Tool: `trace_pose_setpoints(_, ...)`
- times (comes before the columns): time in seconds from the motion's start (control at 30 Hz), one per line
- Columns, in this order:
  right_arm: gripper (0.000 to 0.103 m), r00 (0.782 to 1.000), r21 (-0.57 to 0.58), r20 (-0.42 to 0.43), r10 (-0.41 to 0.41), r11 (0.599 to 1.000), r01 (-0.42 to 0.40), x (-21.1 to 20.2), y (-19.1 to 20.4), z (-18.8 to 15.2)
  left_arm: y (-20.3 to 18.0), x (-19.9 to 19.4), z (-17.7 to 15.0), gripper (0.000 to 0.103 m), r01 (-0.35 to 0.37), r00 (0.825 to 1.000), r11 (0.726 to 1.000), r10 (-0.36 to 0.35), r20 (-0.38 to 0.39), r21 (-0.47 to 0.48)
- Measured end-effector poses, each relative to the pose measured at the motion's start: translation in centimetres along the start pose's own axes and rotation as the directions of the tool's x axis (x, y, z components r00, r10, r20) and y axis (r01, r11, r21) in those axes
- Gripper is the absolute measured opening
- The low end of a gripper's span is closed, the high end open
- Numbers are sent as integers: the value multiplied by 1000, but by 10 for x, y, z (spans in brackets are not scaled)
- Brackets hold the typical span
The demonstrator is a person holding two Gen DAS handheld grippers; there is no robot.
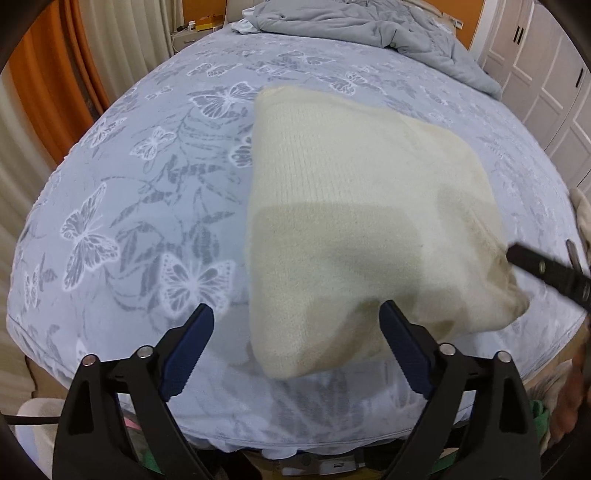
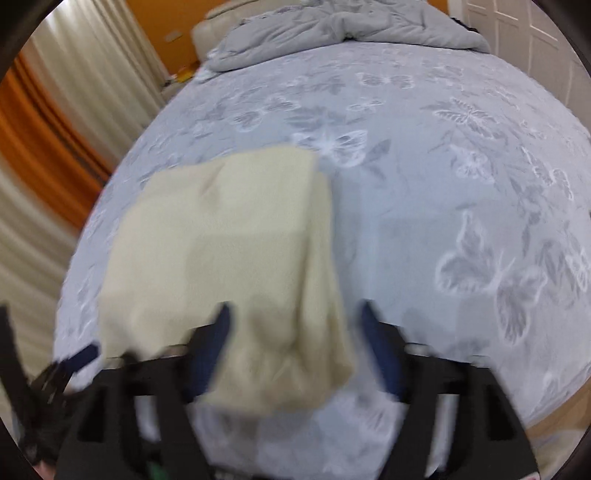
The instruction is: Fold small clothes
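A cream knitted garment [image 1: 354, 221] lies folded on the blue butterfly-print bed sheet [image 1: 147, 192], near the bed's front edge. My left gripper [image 1: 295, 314] is open, its jaws spread over the garment's near left corner, holding nothing. My right gripper [image 2: 295, 314] is open in the blurred right wrist view, with the garment's near right corner [image 2: 280, 354] lying between its jaws. The garment [image 2: 221, 240] fills the left centre there. One right finger [image 1: 546, 269] shows at the right edge of the left wrist view, at the garment's right side.
A crumpled grey duvet [image 1: 369, 26] lies at the head of the bed. White wardrobe doors [image 1: 546, 74] stand to the right, cream and orange curtains [image 1: 55, 92] to the left. A bedside table [image 1: 192, 31] holds small items. Another cream cloth [image 1: 581, 214] shows at the right edge.
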State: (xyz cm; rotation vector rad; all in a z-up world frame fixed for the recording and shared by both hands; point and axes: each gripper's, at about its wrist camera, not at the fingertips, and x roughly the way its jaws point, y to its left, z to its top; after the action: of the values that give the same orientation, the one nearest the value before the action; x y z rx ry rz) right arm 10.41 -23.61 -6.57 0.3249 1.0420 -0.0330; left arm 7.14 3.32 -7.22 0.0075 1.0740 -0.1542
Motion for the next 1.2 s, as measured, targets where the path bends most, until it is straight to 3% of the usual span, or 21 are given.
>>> trace_pose_setpoints(0.07, 84, 997, 34, -74, -7, 999, 9, 35, -3, 13, -2, 7, 5, 90, 4, 1000, 1000, -4, -22, -1)
trace_pose_setpoints(0.1, 82, 992, 76, -117, 38, 997, -29, 50, -8, 16, -3, 11, 7, 90, 11, 999, 1000, -11, -35, 0)
trace_pose_setpoints(0.13, 60, 985, 122, -140, 99, 989, -82, 58, -13, 16, -5, 15, 9, 90, 17, 999, 1000, -17, -45, 6)
trace_pose_setpoints(0.17, 39, 957, 208, -152, 246, 955, -212, 65, -18, 15, -7, 18, 11, 90, 10, 999, 1000, -9, -48, 17)
trace_pose_setpoints(0.2, 34, 953, 251, -143, 268, 941, -227, 61, -20, 16, -9, 20, 13, 90, 7, 999, 1000, -6, -51, 30)
trace_pose_setpoints(0.27, 25, 963, 183, -87, 256, 954, -237, 37, -12, 15, -16, 20, 16, 90, 0, 999, 998, 3, -43, 65)
trace_pose_setpoints(0.37, 20, 970, 155, -9, 244, 959, -239, 4, -12, -1, -22, 15, 19, 90, 14, 1000, 995, -12, -25, 96)
trace_pose_setpoints(0.47, 28, 991, 74, -49, 128, 990, -124, 24, -13, -17, -27, 19, 17, 91, 19, 1000, 993, -16, -27, 114)
trace_pose_setpoints(0.53, 33, 993, 88, -22, 115, 990, -113, 16, -18, -15, -35, 20, 13, 91, -18, 1000, 989, 20, -17, 150)
trace_pose_setpoints(0.6, 35, 999, 69, 24, 48, 996, -50, -10, -14, -10, -38, 16, 12, 91, -41, 999, 986, 41, 0, 165)
trace_pose_setpoints(0.7, 48, 994, -50, 95, -48, 997, 53, -50, 4, -21, -35, 6, 10, 91, -64, 998, 990, 63, 11, 128)
trace_pose_setpoints(0.77, 62, 986, -83, 120, -112, 989, 122, -63, 11, -36, -34, -5, 7, 91, -80, 996, 992, 76, 45, 97)
trace_pose_setpoints(0.83, 66, 976, -92, 137, -167, 979, 181, -65, 17, -56, -35, -13, 3, 91, -91, 994, 992, 85, 66, 93)
trace_pose_setpoints(0.93, 68, 965, -72, 172, -199, 974, 214, -63, 22, -88, -39, -27, -10, 91, -106, 990, 990, 96, 101, 96)
trace_pose_setpoints(1.03, 74, 969, -54, 162, -186, 979, 197, -54, 25, -104, -40, -32, -25, 91, -101, 991, 990, 91, 98, 98)
trace_pose_setpoints(1.2, 78, 956, -133, 203, -213, 961, 242, -50, 37, -116, -39, -34, -48, 92, -122, 989, 987, 113, 96, 99)
